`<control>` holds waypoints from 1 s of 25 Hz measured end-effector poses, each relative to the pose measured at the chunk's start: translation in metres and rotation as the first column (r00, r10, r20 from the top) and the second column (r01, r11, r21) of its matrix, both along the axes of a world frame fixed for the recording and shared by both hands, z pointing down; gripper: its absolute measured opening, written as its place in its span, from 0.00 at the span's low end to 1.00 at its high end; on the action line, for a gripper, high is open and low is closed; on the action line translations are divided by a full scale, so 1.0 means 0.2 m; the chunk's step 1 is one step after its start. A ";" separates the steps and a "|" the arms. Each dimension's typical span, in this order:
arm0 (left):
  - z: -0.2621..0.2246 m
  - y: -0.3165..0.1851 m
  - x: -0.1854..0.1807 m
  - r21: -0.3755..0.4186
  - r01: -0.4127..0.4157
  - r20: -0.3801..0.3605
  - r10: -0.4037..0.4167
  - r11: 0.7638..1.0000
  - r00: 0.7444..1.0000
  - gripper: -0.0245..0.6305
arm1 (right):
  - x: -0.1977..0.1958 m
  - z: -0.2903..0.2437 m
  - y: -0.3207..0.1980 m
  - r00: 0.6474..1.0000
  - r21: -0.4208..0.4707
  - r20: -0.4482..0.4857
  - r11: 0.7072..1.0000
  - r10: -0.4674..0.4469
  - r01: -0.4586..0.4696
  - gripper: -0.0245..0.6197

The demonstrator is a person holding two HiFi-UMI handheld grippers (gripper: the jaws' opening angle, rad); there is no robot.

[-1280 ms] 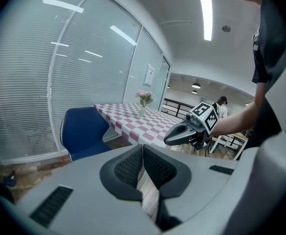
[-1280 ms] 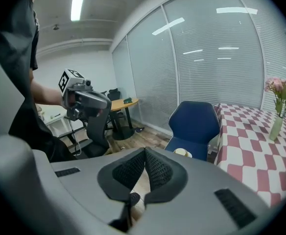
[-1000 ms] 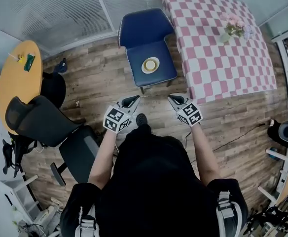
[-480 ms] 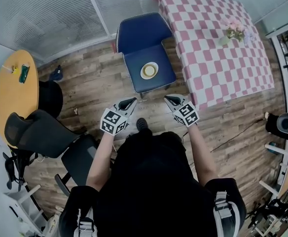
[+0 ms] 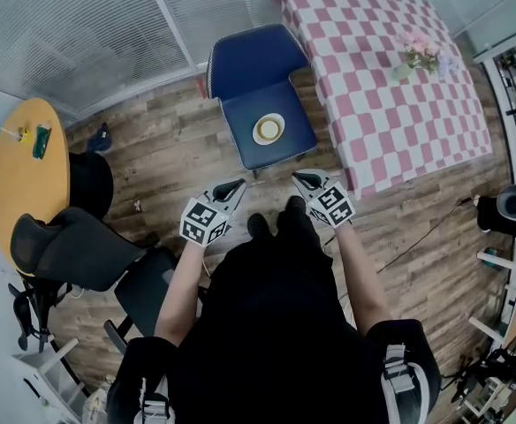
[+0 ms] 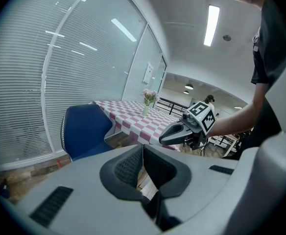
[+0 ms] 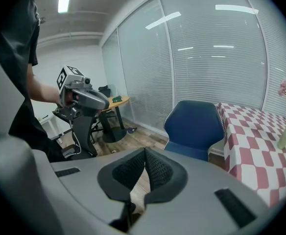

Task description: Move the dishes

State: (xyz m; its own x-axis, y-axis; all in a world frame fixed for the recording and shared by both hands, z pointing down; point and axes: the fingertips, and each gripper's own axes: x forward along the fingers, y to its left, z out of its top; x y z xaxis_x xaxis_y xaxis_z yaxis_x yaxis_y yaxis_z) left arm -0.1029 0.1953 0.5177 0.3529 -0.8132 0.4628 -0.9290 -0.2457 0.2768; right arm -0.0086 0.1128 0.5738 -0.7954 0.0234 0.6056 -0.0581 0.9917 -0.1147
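A white plate with a yellow centre [image 5: 269, 129] lies on the seat of a blue chair [image 5: 262, 95]. The plate does not show in either gripper view. My left gripper [image 5: 230, 187] is held in the air just short of the chair's front edge, jaws shut and empty. My right gripper [image 5: 303, 181] hangs level with it to the right, also shut on nothing. In the left gripper view the pads of the left gripper [image 6: 143, 150] meet, with the blue chair [image 6: 83, 129] beyond. The right gripper view shows the right gripper [image 7: 145, 154] shut in the same way, facing the chair [image 7: 194, 127].
A table under a pink-and-white checked cloth [image 5: 390, 78] stands right of the chair, with a vase of flowers [image 5: 415, 56] on it. A round yellow table [image 5: 26, 162] and black office chairs [image 5: 72, 237] are at the left. Window blinds [image 5: 108, 25] line the far wall.
The person has stepped slightly toward the blue chair, one foot now forward between the grippers. Both grippers stay shut and have edged a little nearer the chair.
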 end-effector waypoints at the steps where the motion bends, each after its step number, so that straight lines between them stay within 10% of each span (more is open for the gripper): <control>1: 0.00 0.00 0.00 0.001 -0.002 -0.001 0.002 1.000 1.000 0.07 | -0.01 0.00 0.00 1.000 0.003 -0.002 1.000 -0.002 0.002 0.06; 25: 0.12 -0.21 -0.18 -0.065 0.161 -0.019 -0.163 0.985 0.986 0.07 | -0.30 0.24 -0.38 0.983 -0.013 -0.051 0.985 -0.174 0.173 0.06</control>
State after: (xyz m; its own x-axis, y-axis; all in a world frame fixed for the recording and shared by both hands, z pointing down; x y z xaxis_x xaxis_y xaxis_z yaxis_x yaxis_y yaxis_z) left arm -0.1380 0.1540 0.5427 0.2306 -0.8302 0.5076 -0.9480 -0.0740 0.3097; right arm -0.0678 0.0361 0.6217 -0.7462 0.1637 0.6453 0.1086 0.9863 -0.1245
